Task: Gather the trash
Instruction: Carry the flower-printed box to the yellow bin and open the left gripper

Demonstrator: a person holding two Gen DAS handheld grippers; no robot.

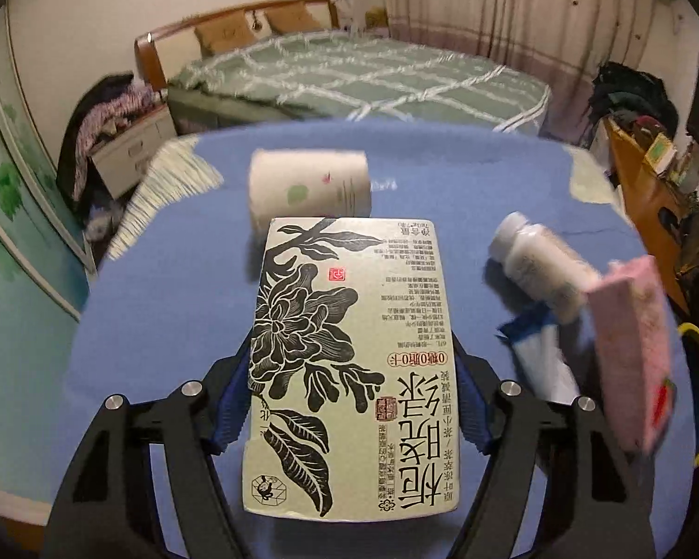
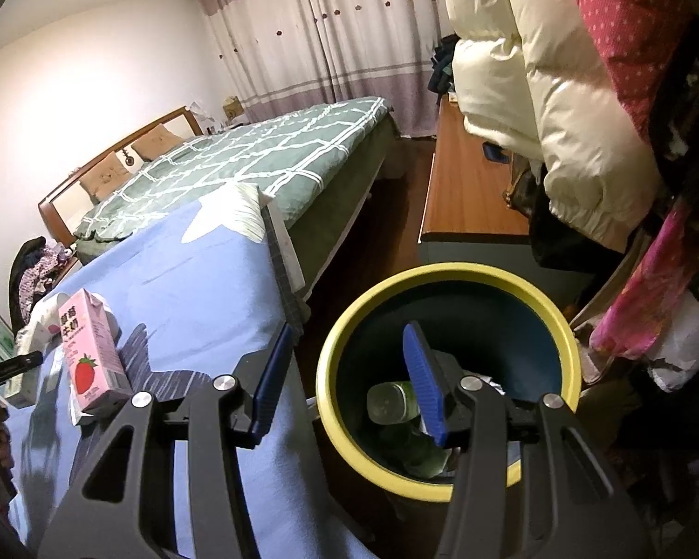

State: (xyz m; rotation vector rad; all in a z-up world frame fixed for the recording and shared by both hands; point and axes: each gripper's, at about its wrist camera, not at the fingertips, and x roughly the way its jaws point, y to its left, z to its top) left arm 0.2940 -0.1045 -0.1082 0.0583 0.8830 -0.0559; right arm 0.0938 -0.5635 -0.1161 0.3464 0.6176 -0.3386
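So the left gripper (image 1: 349, 400) is pinching a pale green tea carton (image 1: 349, 363) printed with a big black flower, its blue pads (image 1: 469, 412) pressing on both long sides. The carton is sitting up off the blue cloth (image 1: 172, 289) that covers the table, and sticking out forward between the fingers.

Past the carton a white paper cup (image 1: 310, 185) with a green spot is lying on its side. Off to the right a white plastic bottle (image 1: 538, 264) is lying down too, with a blue and white wrapper (image 1: 543, 358) just beside it and a pink strawberry milk carton (image 1: 629, 349) standing near the table edge. All of that is a bit blurred in the left wrist view.

The right gripper (image 2: 349, 372) is hanging over the gap between the table edge and the yellow-rimmed trash bin (image 2: 442, 279), jaws spread and nothing between them. One blue pad (image 2: 421, 382) is showing in front of the bin's mouth. Inside the bin a clear bottle with a green label (image 2: 391, 400) is lying on some other trash I can't make out.

Behind everything there's a bed with a green checked quilt (image 2: 256, 153), striped curtains (image 2: 331, 37), and puffy coats (image 2: 559, 93) hanging on the right.
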